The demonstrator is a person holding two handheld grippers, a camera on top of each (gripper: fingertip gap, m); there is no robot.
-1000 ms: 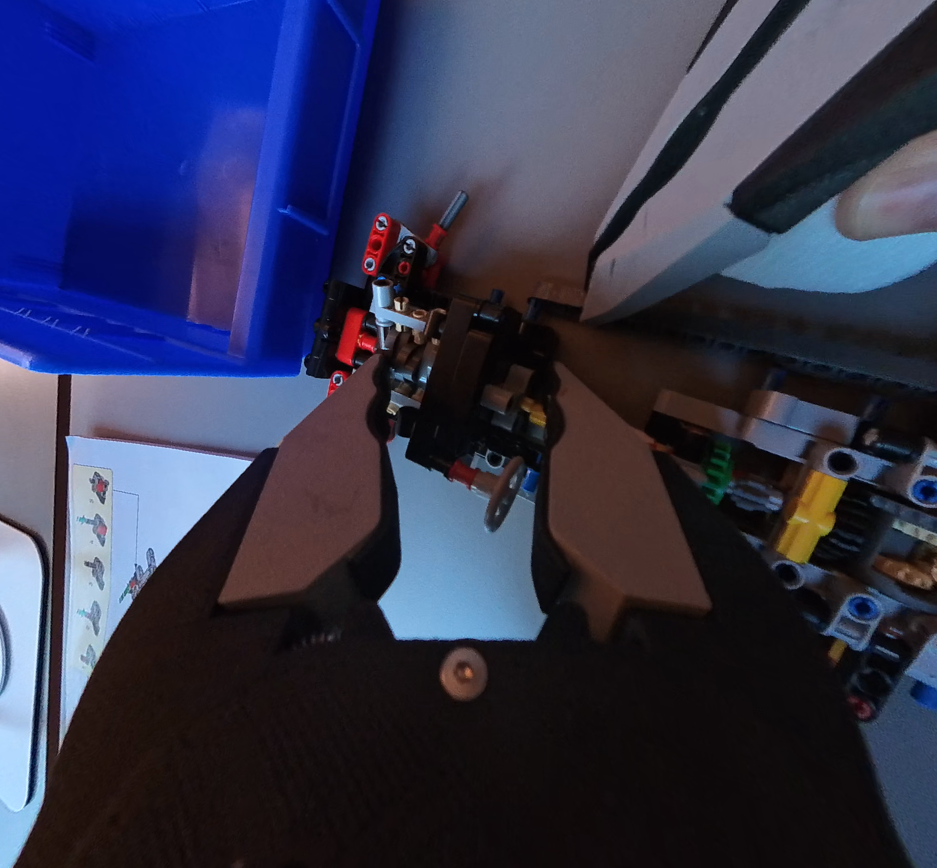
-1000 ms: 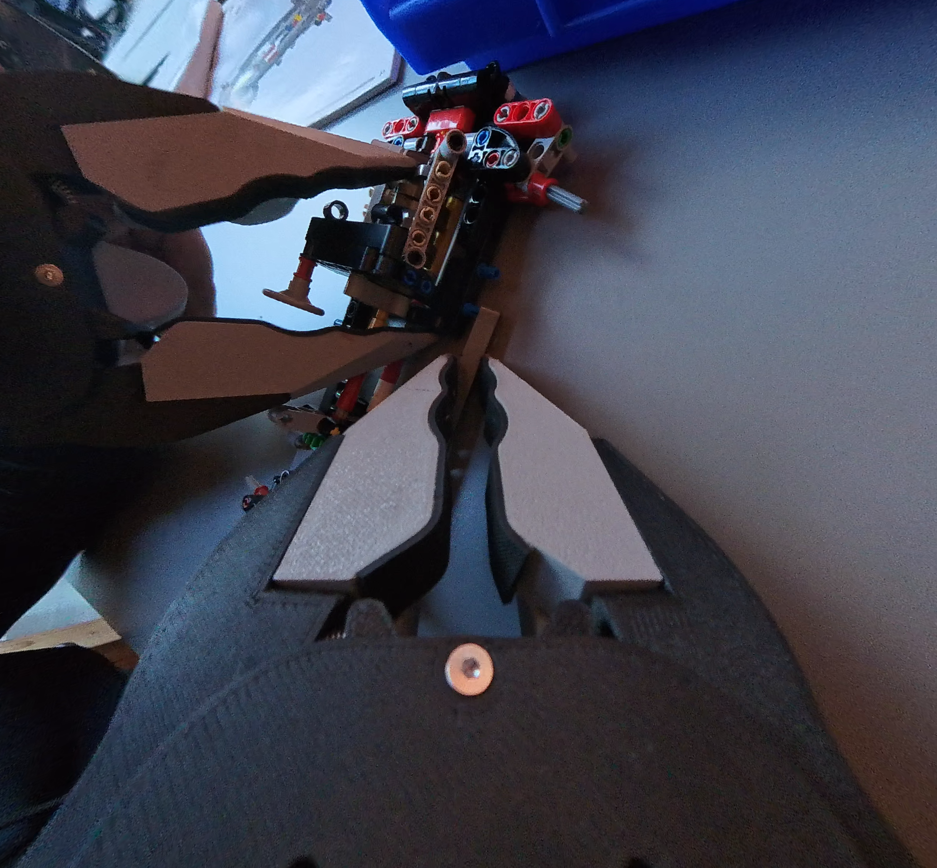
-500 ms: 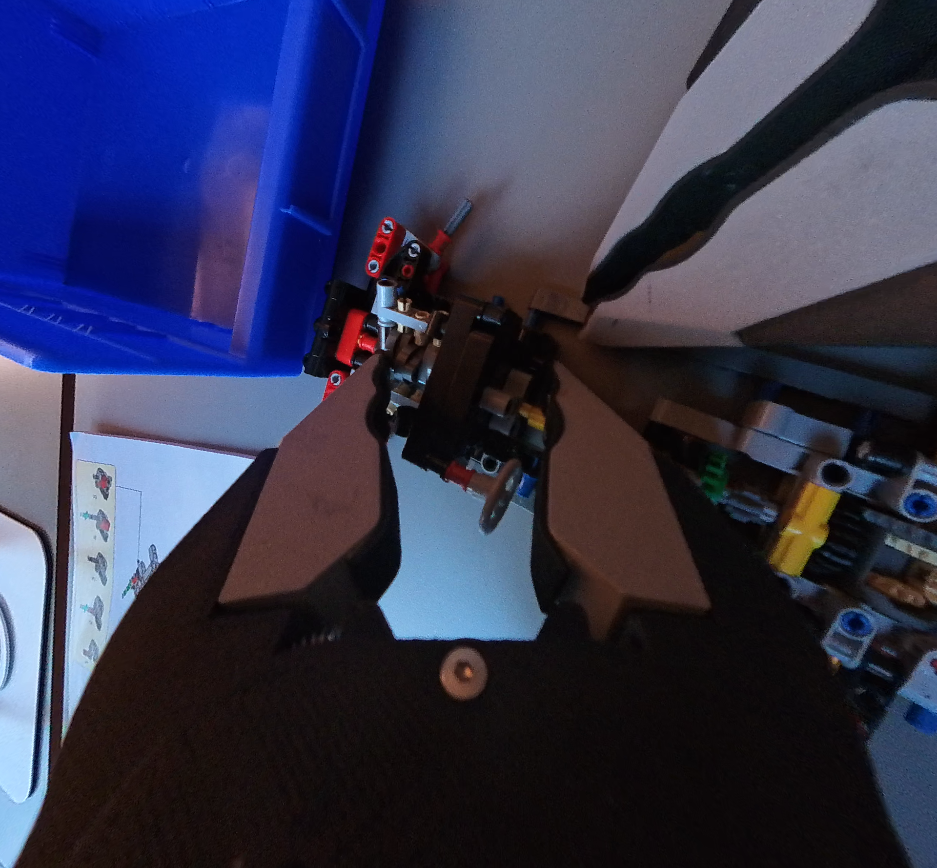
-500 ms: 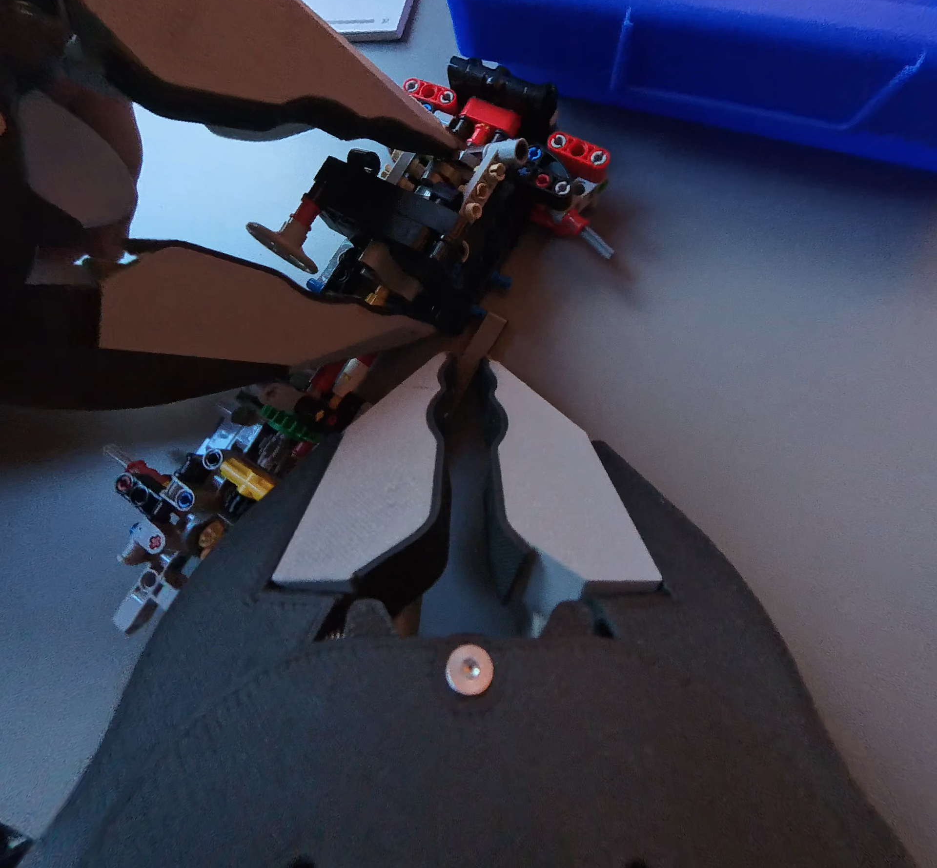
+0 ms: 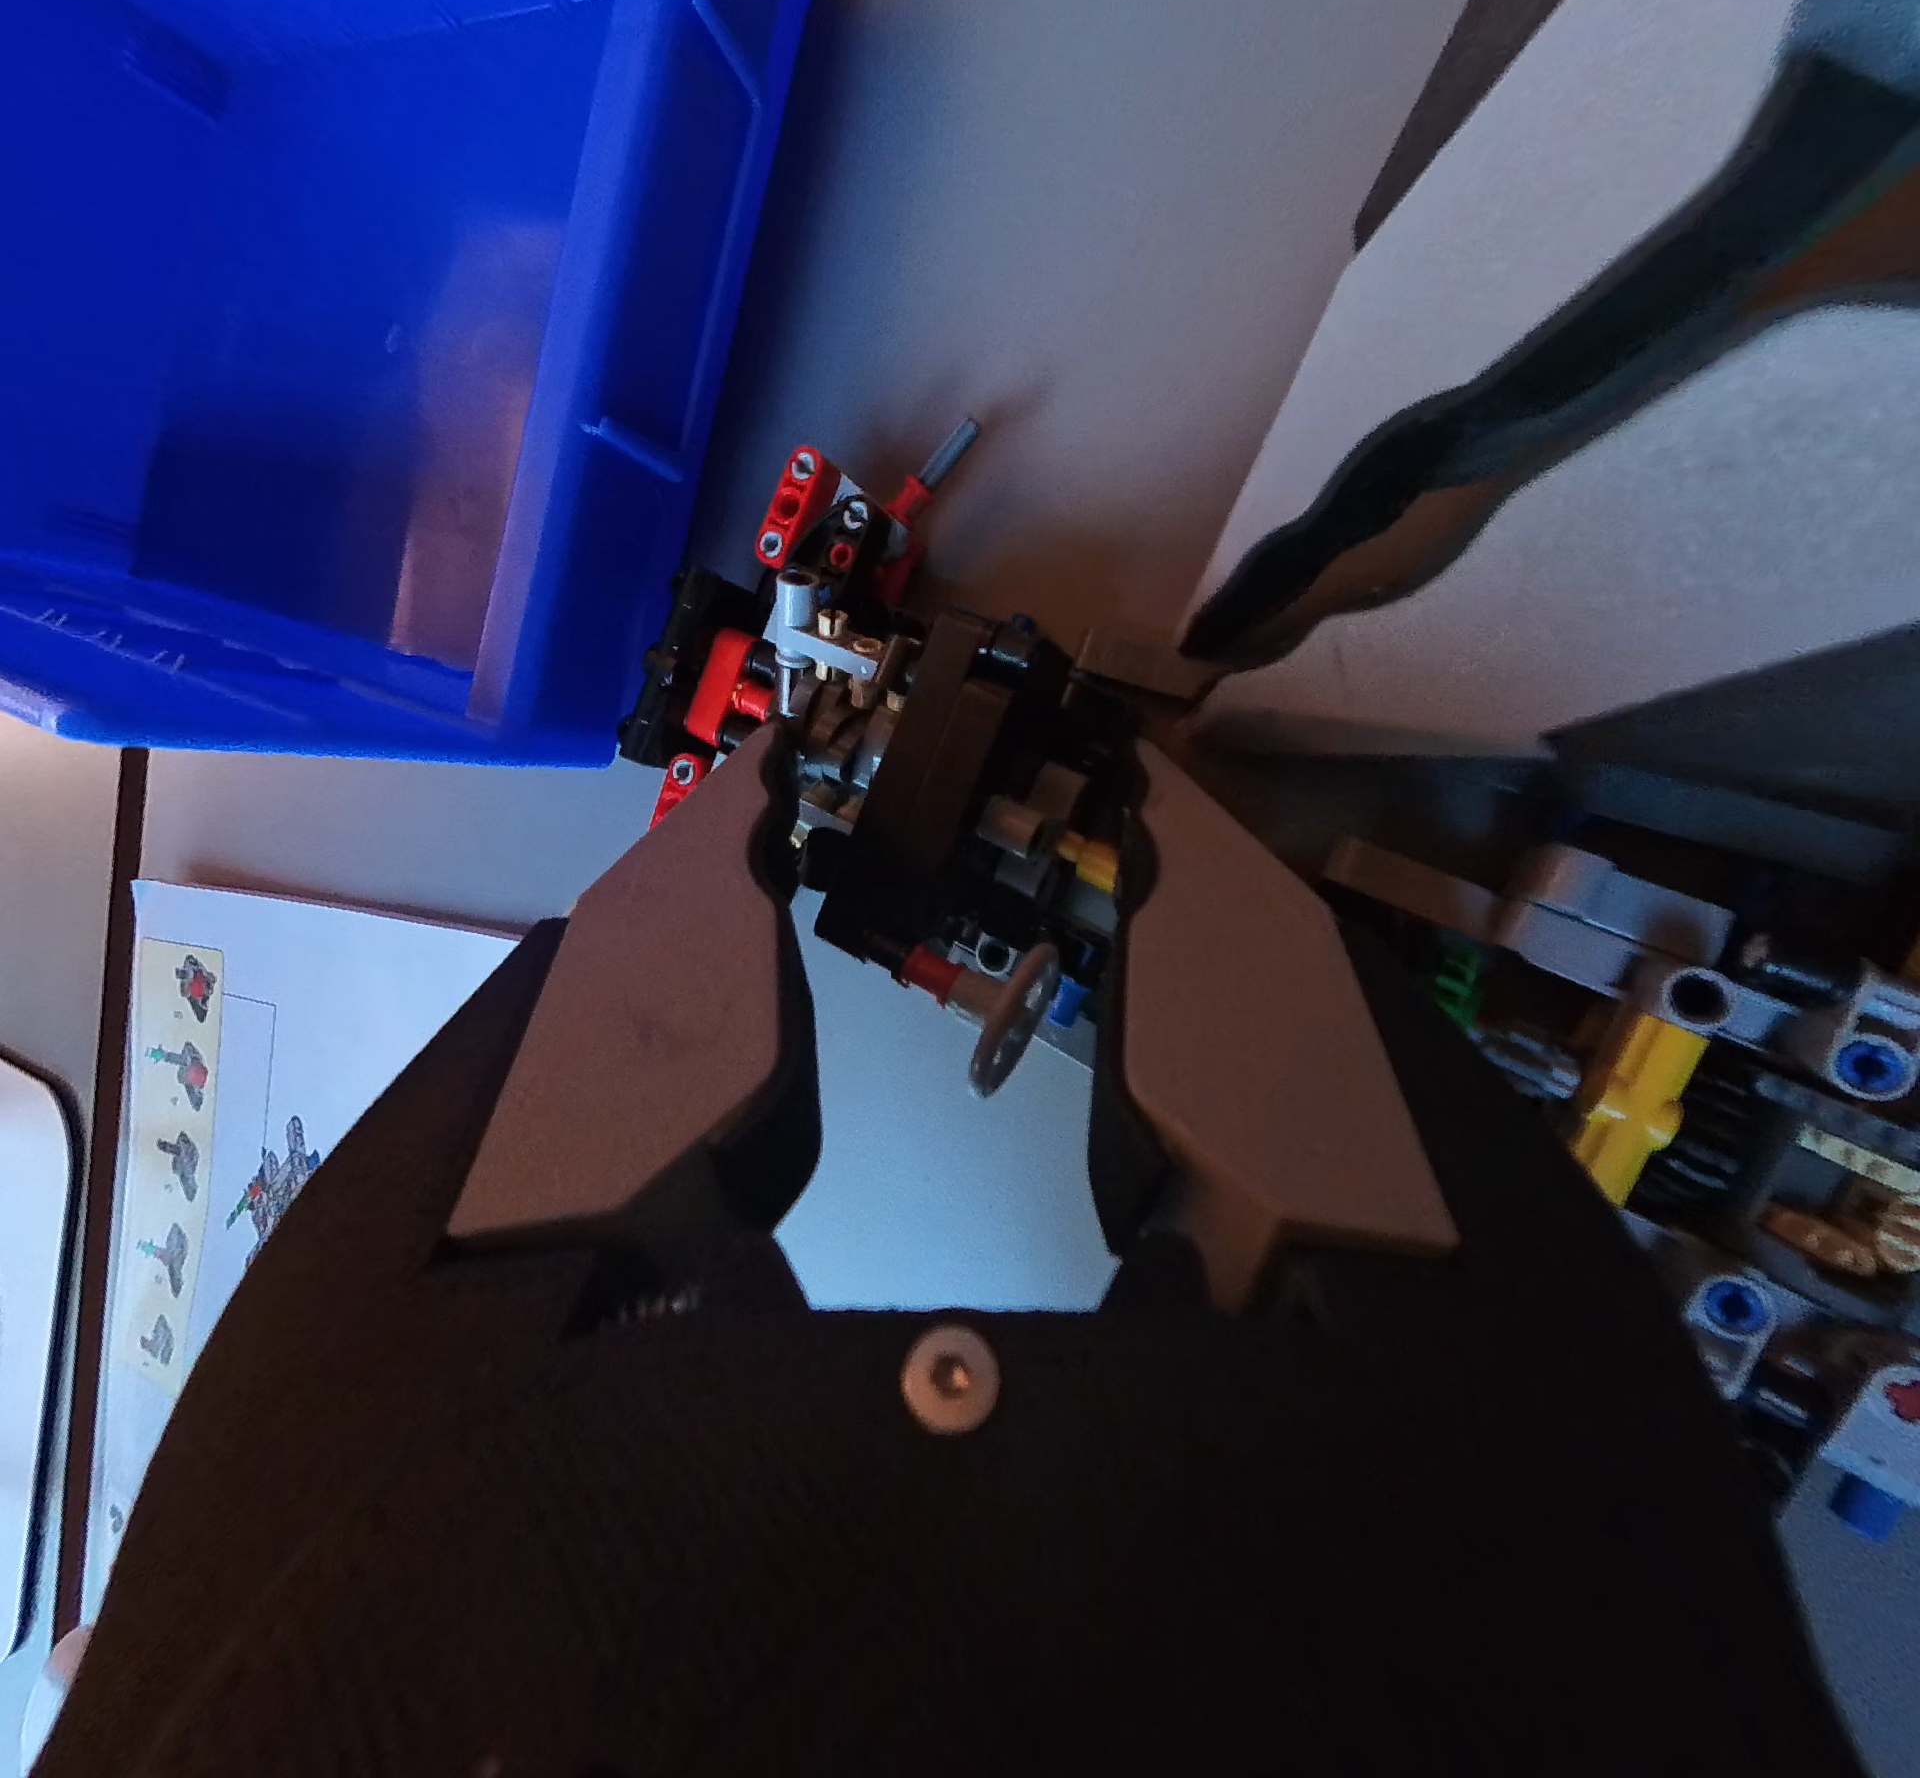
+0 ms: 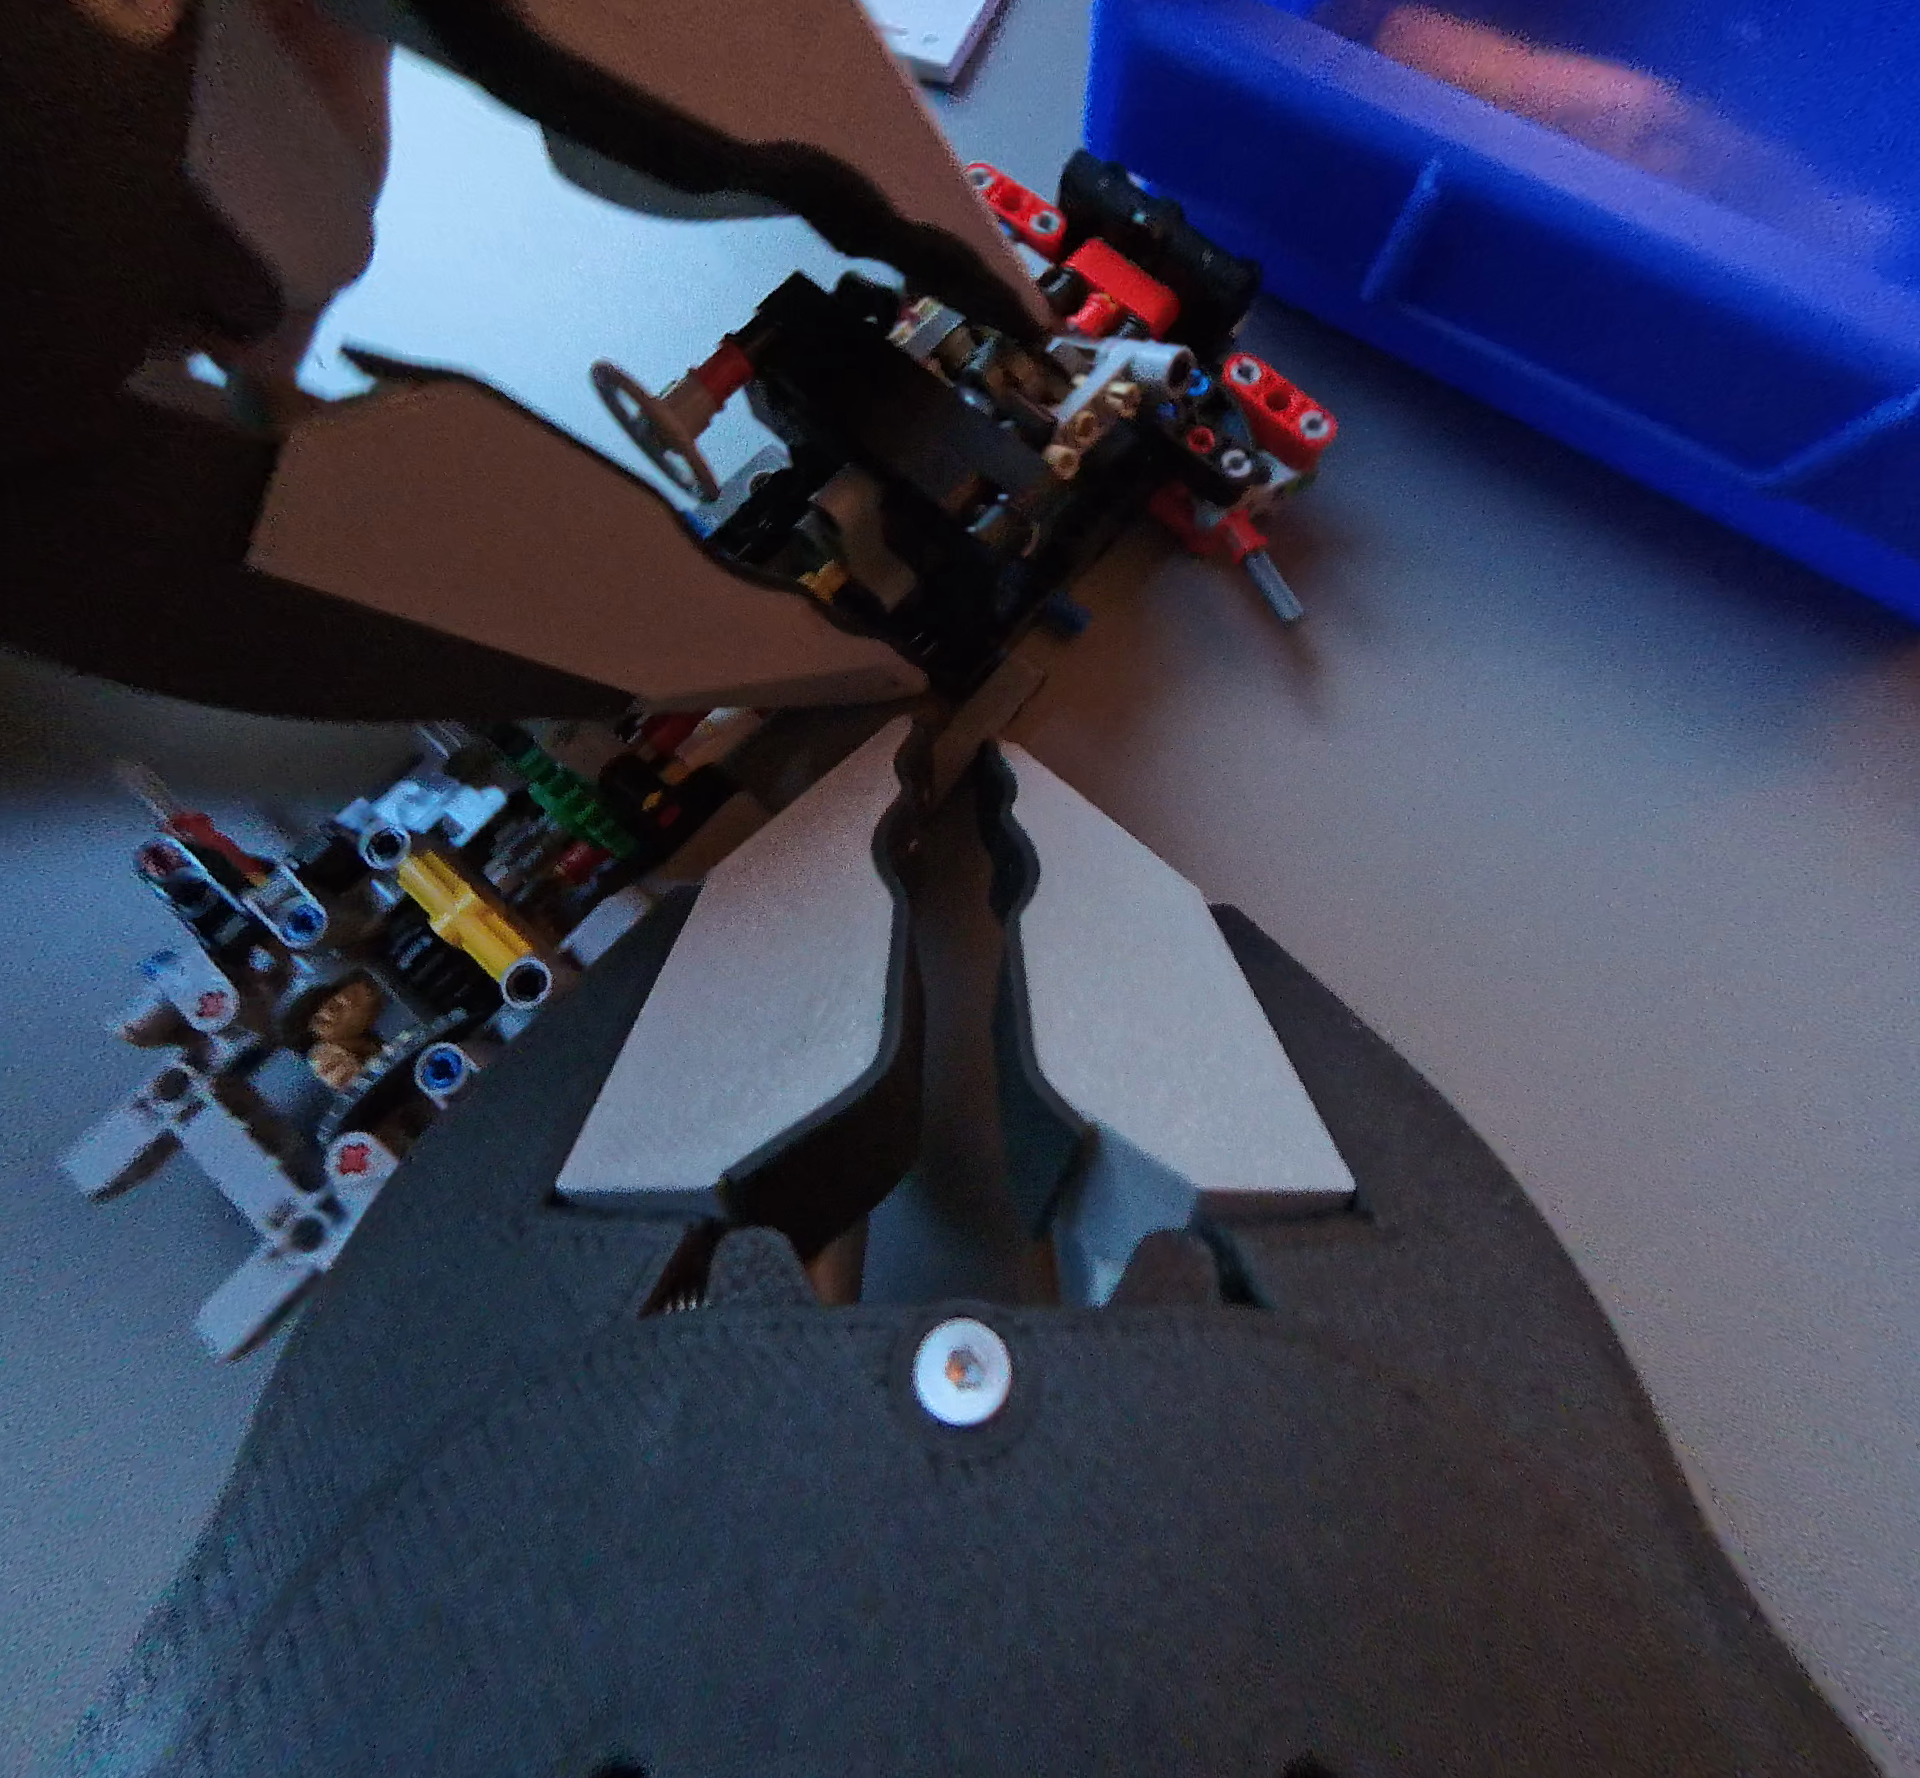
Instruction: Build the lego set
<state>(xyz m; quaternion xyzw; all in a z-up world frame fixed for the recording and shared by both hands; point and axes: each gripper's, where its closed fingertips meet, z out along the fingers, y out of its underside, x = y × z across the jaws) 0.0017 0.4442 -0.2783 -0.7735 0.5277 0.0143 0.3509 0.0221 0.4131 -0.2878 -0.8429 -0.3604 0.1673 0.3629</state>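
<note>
black textured plastic of each gripper's body fills the near edge of both wrist views, with a silver screw at its middle. just past the left gripper (image 5: 951, 793), a white instruction sheet (image 5: 343, 959) with small coloured drawings lies on the grey table (image 5: 1039, 222). to the right sits a loose heap of building-toy parts (image 5: 1662, 1084), grey, yellow, green and blue among them, close under the right gripper's fingers and partly hidden by them in the right wrist view. the left gripper's fingers (image 5: 665, 980) stand fairly wide, closed on a black and red toy assembly (image 5: 935, 752), one pad pressed on each side of its dark block; a small grey wheel on a red axle (image 5: 1013, 1016) sticks back between the fingers. the right gripper (image 6: 956, 752) comes in from the side with its fingers (image 6: 779, 980) drawn narrow, pinching a thin flat tan piece (image 6: 987, 710) at their tips; that piece touches the black edge of the assembly. beyond the assembly, red beams and a grey pin (image 5: 951, 445) reach toward the table. farthest off, a blue plastic bin (image 5: 364, 274) stands just beside the assembly, its wall nearly touching the black end.
</note>
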